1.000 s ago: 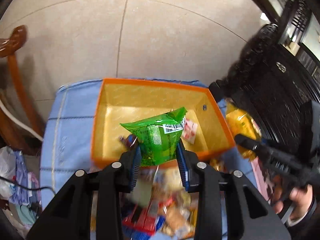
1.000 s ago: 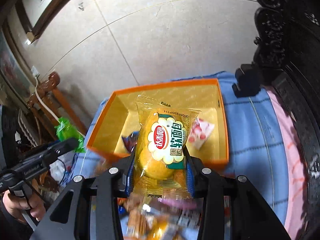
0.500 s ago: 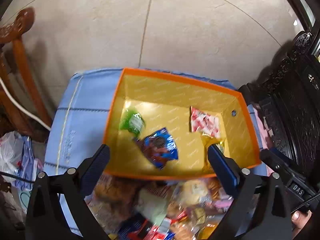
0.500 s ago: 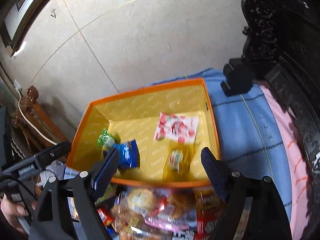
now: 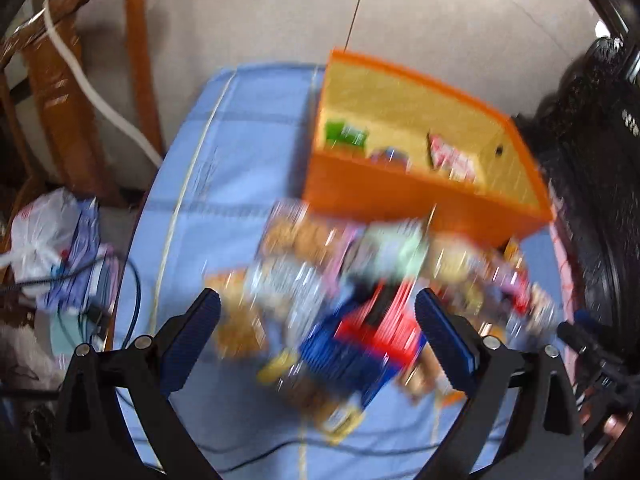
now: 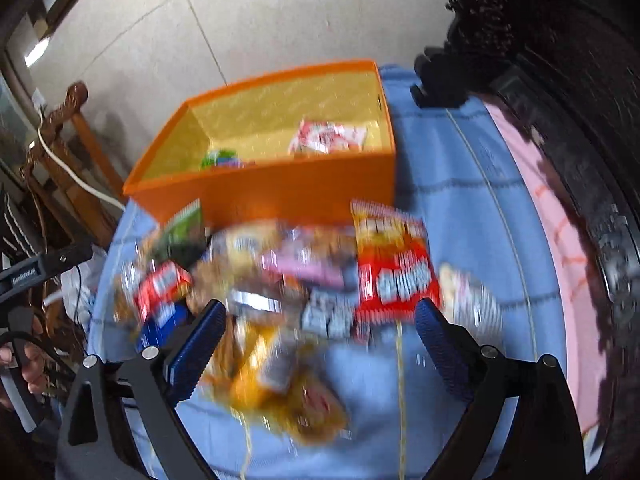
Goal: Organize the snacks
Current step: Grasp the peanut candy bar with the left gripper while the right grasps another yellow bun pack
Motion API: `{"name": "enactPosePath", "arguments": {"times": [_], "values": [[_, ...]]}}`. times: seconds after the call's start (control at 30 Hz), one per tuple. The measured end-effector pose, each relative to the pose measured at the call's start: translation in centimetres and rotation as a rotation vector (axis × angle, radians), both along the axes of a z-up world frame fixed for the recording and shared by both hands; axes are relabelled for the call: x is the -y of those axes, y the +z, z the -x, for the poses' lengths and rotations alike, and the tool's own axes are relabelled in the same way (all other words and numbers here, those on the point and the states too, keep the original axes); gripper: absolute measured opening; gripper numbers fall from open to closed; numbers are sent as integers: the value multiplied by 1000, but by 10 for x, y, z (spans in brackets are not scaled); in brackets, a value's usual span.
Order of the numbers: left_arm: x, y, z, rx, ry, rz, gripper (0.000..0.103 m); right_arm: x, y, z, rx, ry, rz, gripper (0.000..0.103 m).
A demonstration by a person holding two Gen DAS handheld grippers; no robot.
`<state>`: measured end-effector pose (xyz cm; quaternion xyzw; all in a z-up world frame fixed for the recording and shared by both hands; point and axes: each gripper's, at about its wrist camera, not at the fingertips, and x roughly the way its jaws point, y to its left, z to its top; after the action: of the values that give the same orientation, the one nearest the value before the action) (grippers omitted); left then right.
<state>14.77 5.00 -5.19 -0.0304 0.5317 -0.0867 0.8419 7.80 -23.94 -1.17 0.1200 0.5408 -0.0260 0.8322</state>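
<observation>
An orange box (image 5: 420, 200) with a yellow inside stands on the blue cloth (image 5: 240, 140). A green packet (image 5: 346, 136), a blue one (image 5: 390, 158) and a red-and-white one (image 5: 452, 158) lie in it. In front of it sits a blurred pile of snacks (image 5: 360, 280). My left gripper (image 5: 318, 308) hangs open over a red-and-blue pack (image 5: 360, 340), gripping nothing. In the right wrist view, the orange box (image 6: 280, 192) stands behind the pile (image 6: 280, 272) with its red bag (image 6: 394, 264). My right gripper (image 6: 320, 314) has its jaws opening above the pile, with nothing held.
A wooden chair (image 5: 60, 80) with a white cable and a white plastic bag (image 5: 44, 224) lie left of the table. Dark carved furniture (image 6: 580, 80) and a pink cloth (image 6: 560, 240) border the right. A hand (image 6: 24, 364) holds the other gripper at the left edge.
Both grippers let go of their packets, the green and the yellow one, into the box. They then drew back and down over the pile with jaws wide.
</observation>
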Motion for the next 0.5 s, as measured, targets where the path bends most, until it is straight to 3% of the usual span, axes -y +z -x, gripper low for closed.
{"name": "enactPosePath", "arguments": {"times": [0.27, 0.5], "values": [[-17, -59, 63, -142, -51, -37, 96, -24, -22, 49, -101, -28, -88, 96], [-19, -87, 60, -222, -5, -5, 96, -41, -15, 76, -84, -58, -74, 96]]}}
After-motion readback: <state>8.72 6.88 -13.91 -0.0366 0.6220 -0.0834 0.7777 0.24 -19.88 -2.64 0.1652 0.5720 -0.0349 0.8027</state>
